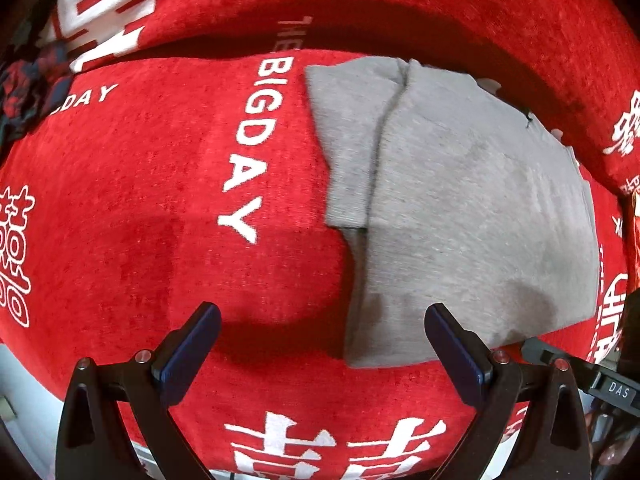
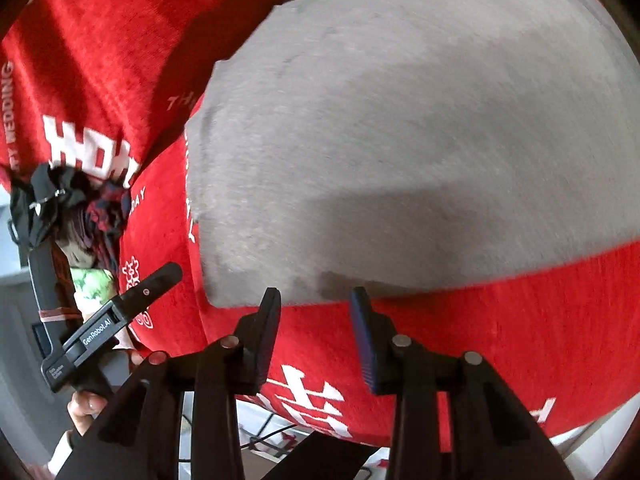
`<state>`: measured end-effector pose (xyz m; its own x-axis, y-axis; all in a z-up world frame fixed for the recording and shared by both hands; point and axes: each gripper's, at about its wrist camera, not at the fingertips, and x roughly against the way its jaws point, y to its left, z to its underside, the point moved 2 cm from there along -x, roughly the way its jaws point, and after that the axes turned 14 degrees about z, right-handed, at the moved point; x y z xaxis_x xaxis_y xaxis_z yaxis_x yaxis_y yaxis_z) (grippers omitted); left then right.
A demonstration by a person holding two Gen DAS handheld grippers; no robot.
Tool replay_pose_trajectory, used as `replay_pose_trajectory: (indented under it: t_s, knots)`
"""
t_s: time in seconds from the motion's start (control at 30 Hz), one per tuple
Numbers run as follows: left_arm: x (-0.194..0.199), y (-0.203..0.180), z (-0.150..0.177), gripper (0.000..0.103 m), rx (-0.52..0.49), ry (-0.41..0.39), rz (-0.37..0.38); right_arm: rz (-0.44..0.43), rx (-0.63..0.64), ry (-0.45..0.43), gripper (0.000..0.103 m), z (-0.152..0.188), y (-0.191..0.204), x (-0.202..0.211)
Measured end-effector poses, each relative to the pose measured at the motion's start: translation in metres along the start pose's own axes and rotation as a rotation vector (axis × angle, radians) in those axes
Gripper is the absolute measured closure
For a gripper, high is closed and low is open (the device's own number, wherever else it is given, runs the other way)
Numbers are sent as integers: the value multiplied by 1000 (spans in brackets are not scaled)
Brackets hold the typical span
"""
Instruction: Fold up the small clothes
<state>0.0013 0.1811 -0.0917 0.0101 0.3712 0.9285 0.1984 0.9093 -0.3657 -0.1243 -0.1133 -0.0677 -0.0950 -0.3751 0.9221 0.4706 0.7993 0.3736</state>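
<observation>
— Nearest the lens, what do you see?
— Left gripper [image 1: 322, 322], jaws spread wide with nothing between them, hanging over the red cloth [image 1: 160, 200] that covers the tabletop. One pad sits above bare red cloth, the other above the near edge of the grey garment [image 1: 460, 200].
— And the right gripper [image 2: 316, 298]?
— Its jaws are partly apart and empty, tips just at the garment's near edge. I can't tell whether they touch the fabric.
— Where does the garment lie?
— Flat on the red cloth, to the right of the white "BIG DAY" lettering [image 1: 252, 140], with one sleeve folded in along its left side.
— Anything farther off?
— At the far left, a heap of dark clothes [image 2: 80, 208], black and red-and-navy patterned. In the right wrist view the left gripper shows near that heap, with fingers [image 2: 86, 406] of the hand below it.
</observation>
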Motion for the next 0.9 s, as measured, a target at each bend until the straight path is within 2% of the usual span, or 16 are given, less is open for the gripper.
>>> replay_pose_trajectory:
  t_s: [0.3, 0.5, 0.73, 0.83, 0.9]
  knots:
    - [-12, -15, 0, 1, -25, 38, -17, -33, -134, -24, 58, 15, -36, 0]
    - [-12, -21, -4, 1, -32, 9, -53, -57, -205, -20, 57, 21, -51, -6]
    - [-8, -7, -16, 1, 41, 3, 17, -144, -274, -12, 57, 22, -52, -17]
    - [-10, 5, -23, 1, 70, 3, 16, -207, -295, -16, 57, 20, -48, -22]
    - [-14, 15, -25, 1, 105, 20, 70, -257, -315, -28, 57, 18, -42, -27]
